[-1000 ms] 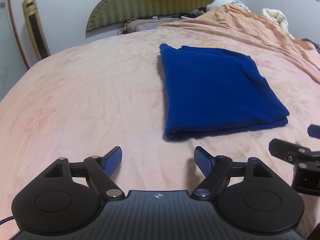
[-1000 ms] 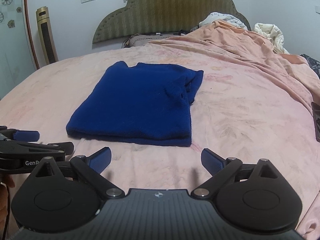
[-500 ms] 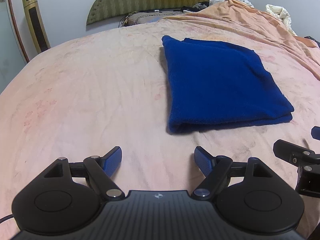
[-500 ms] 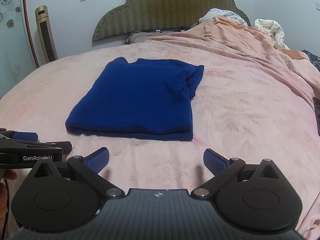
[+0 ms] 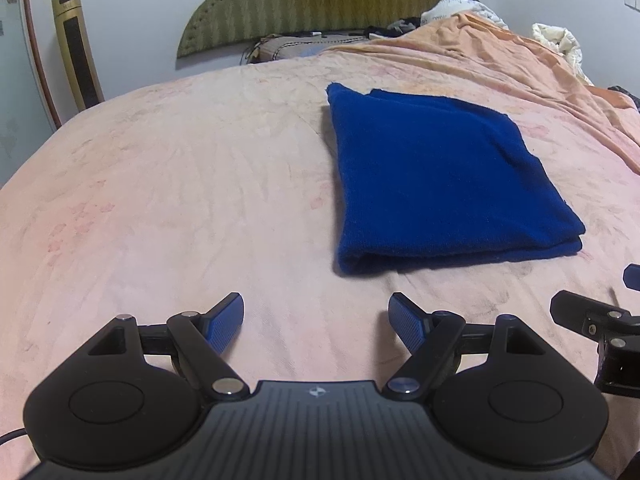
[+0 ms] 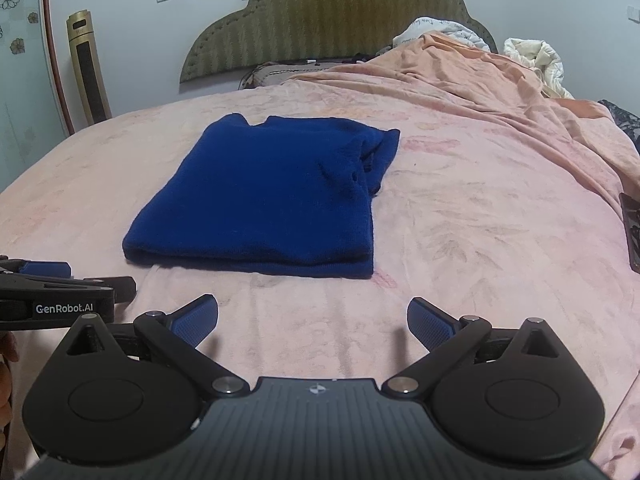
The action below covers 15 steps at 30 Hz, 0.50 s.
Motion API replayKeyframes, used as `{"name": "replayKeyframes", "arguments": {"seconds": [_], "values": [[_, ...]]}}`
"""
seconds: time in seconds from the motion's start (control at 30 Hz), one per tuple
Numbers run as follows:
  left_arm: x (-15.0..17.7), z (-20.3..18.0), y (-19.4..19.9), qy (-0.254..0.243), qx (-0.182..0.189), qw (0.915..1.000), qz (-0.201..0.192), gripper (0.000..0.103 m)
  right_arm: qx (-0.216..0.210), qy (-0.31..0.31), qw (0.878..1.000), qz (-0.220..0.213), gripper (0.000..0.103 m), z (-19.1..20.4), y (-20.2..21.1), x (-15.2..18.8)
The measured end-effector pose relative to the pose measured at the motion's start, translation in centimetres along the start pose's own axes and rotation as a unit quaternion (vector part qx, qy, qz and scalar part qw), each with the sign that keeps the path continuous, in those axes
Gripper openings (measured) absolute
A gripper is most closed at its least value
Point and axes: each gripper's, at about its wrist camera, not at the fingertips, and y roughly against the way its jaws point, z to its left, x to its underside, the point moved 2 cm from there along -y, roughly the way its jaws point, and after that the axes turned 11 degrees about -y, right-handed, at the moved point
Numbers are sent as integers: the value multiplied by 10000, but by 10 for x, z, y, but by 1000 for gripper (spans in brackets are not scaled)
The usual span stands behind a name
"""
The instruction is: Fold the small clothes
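Observation:
A dark blue garment lies folded into a flat rectangle on the pink bedsheet. In the right wrist view the same blue garment shows a bunched fold at its far right corner. My left gripper hovers open over the sheet, just short of the garment's near left corner, nothing between its blue pads. My right gripper is open too, short of the garment's near edge. Each gripper shows at the edge of the other's view: the right gripper and the left gripper.
A padded olive headboard stands at the far end of the bed. An orange blanket and white bedding are heaped at the far right. A gold tower fan stands by the left wall. A dark object lies at the right edge.
Both views have tilted slightly, so the garment sits a little lower and nearer in frame. The garment itself has not moved and both grippers stay open.

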Motion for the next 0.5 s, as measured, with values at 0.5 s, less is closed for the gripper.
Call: {"name": "replayKeyframes", "arguments": {"seconds": [0.5], "values": [[3, -3, -3, -52, -39, 9998, 185, 80, -3, -36, 9999, 99, 103, -1, -1, 1]]}}
